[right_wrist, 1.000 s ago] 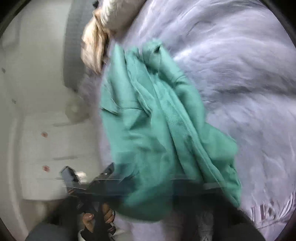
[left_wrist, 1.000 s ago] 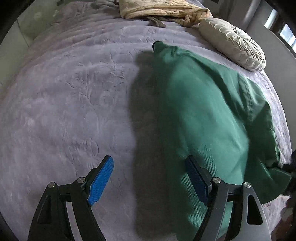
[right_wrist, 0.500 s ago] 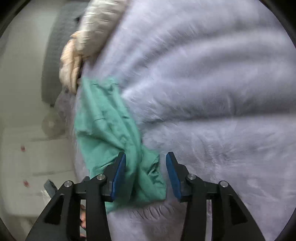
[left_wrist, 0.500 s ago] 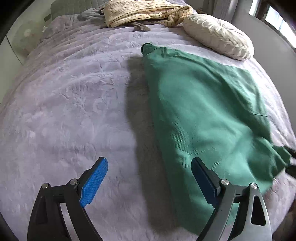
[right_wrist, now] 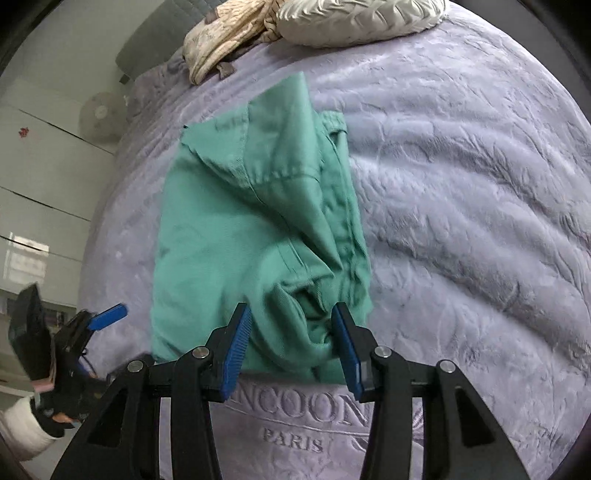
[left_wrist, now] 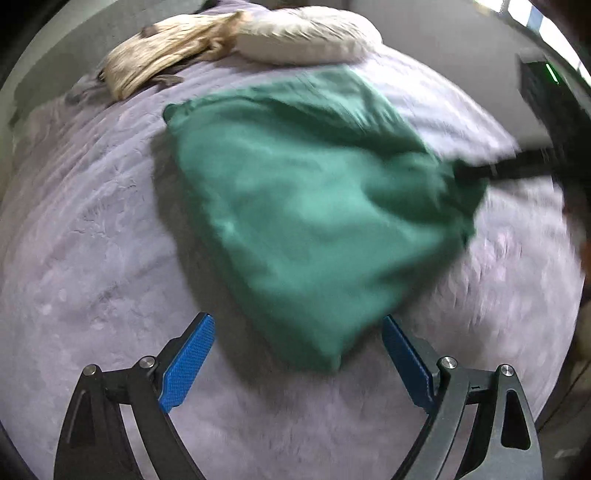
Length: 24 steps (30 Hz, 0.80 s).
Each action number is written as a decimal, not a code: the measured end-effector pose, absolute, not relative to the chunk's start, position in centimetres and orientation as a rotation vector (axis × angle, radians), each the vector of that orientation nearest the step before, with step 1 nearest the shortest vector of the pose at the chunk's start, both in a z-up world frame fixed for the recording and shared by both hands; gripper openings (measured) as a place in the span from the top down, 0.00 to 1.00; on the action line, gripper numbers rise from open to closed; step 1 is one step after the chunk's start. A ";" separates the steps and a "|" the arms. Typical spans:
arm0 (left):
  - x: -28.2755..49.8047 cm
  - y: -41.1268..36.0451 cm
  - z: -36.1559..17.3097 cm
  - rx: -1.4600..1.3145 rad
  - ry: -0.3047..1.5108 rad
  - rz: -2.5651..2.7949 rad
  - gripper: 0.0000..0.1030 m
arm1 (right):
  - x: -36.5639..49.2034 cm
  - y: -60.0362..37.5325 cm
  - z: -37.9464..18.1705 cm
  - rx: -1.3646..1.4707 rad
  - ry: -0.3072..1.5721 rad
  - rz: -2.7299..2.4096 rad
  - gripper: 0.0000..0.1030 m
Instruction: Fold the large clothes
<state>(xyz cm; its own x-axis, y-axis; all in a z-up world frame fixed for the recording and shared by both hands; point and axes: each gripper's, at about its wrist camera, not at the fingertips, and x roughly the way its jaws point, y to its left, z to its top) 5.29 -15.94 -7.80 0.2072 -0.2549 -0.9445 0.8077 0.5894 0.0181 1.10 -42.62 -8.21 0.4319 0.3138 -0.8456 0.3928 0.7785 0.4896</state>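
One green garment (right_wrist: 255,229) on bed (right_wrist: 461,184); two hand-held grippers, left (left_wrist: 297,363), right (right_wrist: 291,347), both agape, empty

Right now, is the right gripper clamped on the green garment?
No. In the right wrist view the right gripper has both blue pads apart, with the bunched near edge of the green garment lying loose between them on the bed.

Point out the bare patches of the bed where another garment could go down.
Purple bedspread lies bare beside the green garment, on the side away from the wall. Another bare stretch runs along its other side. Crowded at the head: cream pillow and beige cloth.
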 end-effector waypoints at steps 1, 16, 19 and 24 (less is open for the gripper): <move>4.6 -16.0 -8.3 0.621 1.136 -0.811 0.10 | 1.1 -42.8 -8.5 0.721 1.157 -0.060 0.51; 7.3 -13.3 -11.3 0.575 1.082 -0.641 0.10 | -1.1 -42.7 -12.5 0.972 1.194 -0.103 0.95; 6.6 -13.0 -11.7 0.596 1.093 -0.638 0.10 | -3.2 -43.8 -17.2 1.184 1.180 -0.137 0.96; 5.3 -10.0 -9.9 0.619 1.138 -0.667 0.10 | -5.2 -45.0 -14.7 1.195 1.116 -0.174 0.75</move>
